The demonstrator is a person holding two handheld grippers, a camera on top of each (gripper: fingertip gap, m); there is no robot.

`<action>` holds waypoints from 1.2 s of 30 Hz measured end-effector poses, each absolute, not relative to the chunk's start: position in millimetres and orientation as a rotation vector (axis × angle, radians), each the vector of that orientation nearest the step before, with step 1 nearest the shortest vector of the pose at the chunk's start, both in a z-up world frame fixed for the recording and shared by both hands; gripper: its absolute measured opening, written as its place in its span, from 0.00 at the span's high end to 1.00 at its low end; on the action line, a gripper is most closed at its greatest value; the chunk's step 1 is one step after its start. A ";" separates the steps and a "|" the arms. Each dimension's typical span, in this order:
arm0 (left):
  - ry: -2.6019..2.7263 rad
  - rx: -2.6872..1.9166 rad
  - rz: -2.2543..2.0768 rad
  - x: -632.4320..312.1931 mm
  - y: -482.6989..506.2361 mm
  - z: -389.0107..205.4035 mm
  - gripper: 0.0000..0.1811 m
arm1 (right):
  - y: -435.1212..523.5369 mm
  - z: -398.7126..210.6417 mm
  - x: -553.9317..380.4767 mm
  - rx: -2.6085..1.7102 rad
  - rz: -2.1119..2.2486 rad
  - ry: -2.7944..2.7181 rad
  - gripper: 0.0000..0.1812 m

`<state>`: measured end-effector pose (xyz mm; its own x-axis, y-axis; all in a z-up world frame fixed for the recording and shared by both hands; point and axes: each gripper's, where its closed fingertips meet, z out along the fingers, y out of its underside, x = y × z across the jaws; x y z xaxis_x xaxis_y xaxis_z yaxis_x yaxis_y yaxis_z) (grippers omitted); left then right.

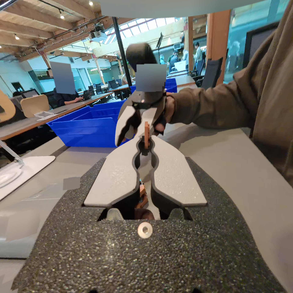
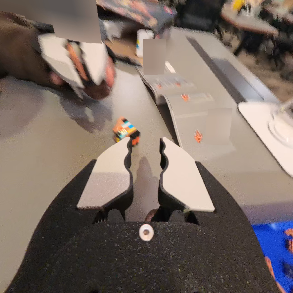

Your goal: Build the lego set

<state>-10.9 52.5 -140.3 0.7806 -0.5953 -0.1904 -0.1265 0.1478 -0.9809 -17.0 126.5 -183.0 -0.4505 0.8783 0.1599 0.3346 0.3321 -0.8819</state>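
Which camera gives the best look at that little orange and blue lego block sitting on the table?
The right wrist view: the lego block lies in the open on the grey table, just beyond the open right gripper. The left wrist view doesn't clearly show it.

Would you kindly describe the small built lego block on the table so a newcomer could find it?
On the grey table, look left of the open instruction booklet, just beyond the right gripper. The lego block lies there alone, the only loose multicoloured piece: orange, black and light blue.
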 end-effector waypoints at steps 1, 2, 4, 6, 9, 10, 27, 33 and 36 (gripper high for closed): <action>0.615 -1.409 -0.394 -13.5 52.9 -139.5 0.95 | 137.1 -194.0 -20.5 -1.147 1.030 -1.943 0.82; 0.596 -1.412 -0.406 -16.2 53.4 -138.7 0.95 | 146.8 -203.9 -23.8 -1.227 0.982 -1.931 0.82; 0.573 -1.412 -0.420 -19.4 53.8 -137.0 0.96 | 156.2 -217.9 -28.6 -1.323 0.912 -1.928 0.82; 0.567 -1.414 -0.424 -20.1 54.0 -136.4 0.96 | 157.0 -226.4 -34.5 -1.367 0.871 -1.936 0.83; 0.570 -1.422 -0.421 -19.4 54.7 -138.0 0.96 | 164.9 -240.9 -44.3 -1.477 0.755 -1.920 0.83; 0.571 -1.425 -0.418 -19.4 55.0 -138.7 0.95 | 166.8 -244.7 -46.9 -1.515 0.731 -1.910 0.83; 0.556 -1.430 -0.418 -23.7 55.7 -139.5 0.96 | 161.0 -259.4 -44.7 -1.621 0.695 -1.993 0.89; 0.551 -1.438 -0.444 -25.4 55.2 -139.8 0.96 | 116.5 -211.6 -11.4 -1.551 1.326 -1.962 0.90; 0.557 -1.440 -0.498 -21.0 54.9 -142.1 0.96 | 93.9 -163.5 1.0 -1.381 1.720 -1.874 0.90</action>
<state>-21.0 54.9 -142.1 0.7772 -0.6267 -0.0565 -0.0138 0.0729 -0.9972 1.0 93.9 -163.5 -0.5212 0.7539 -0.4000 0.4630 -0.1440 -0.8746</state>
